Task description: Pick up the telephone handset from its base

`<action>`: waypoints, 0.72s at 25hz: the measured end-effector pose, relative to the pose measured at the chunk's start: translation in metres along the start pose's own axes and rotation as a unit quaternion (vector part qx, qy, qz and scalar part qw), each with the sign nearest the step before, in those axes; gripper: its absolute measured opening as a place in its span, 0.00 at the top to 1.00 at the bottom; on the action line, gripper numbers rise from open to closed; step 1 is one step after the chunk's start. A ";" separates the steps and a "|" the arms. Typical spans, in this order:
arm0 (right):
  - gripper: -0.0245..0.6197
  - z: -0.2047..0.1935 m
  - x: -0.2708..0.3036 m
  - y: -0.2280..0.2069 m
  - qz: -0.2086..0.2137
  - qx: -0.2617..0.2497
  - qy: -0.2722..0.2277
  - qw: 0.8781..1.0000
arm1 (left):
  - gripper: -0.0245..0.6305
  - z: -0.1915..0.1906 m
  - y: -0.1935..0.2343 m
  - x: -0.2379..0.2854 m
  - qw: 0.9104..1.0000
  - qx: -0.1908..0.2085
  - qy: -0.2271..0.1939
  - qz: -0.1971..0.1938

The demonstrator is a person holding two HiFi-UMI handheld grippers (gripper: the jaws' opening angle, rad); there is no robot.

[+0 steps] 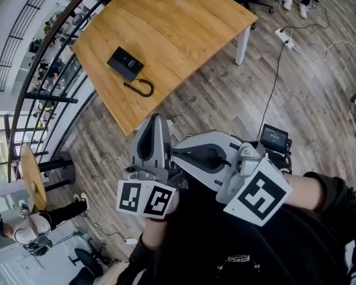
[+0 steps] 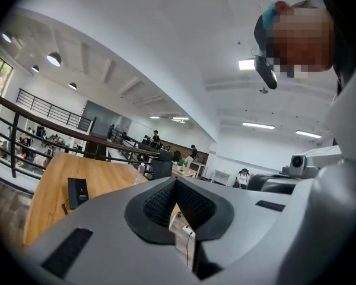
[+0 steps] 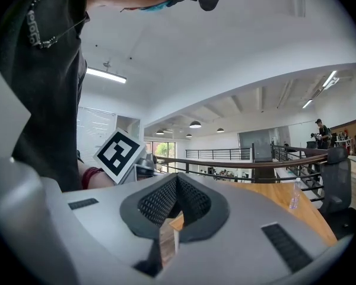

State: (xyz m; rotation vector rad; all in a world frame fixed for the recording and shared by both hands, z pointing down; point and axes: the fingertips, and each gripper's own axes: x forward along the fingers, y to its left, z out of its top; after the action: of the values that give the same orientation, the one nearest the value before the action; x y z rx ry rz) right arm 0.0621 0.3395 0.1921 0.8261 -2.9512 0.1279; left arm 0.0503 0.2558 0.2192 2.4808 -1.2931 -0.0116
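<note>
left gripper (image 1: 157,120) jaws together, empty | right gripper (image 1: 177,151) same | telephone handset (image 1: 125,63) on base, counter (image 1: 184,34) edge, well apart | risk: arriving unopened shoves base off; cord (image 1: 143,88) drags base

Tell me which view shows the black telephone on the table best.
The head view: the telephone lies whole on the wooden table, seen from above, its looped cord beside it. In the left gripper view the telephone is small and foreshortened. The right gripper view shows part of the table, not the telephone.
</note>
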 end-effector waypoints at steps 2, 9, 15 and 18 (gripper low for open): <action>0.93 0.002 0.013 -0.002 0.003 -0.003 0.000 1.000 | 0.96 -0.003 0.009 0.003 1.000 -0.002 0.010 0.002; 0.93 0.009 0.072 -0.011 0.027 -0.005 0.000 1.000 | 0.96 0.012 0.064 0.010 1.000 -0.020 0.008 0.000; 0.93 0.014 0.128 -0.020 0.025 -0.007 0.015 1.000 | 0.96 0.027 0.112 0.014 1.000 -0.025 0.010 -0.013; 0.93 0.016 0.155 -0.024 0.020 -0.001 0.026 0.999 | 0.96 0.034 0.135 0.019 0.999 -0.034 0.013 -0.024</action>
State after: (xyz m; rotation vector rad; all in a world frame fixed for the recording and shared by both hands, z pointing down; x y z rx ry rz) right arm -0.0580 0.2378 0.1921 0.7527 -2.9192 0.1465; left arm -0.0514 0.1589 0.2308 2.4460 -1.2017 -0.0355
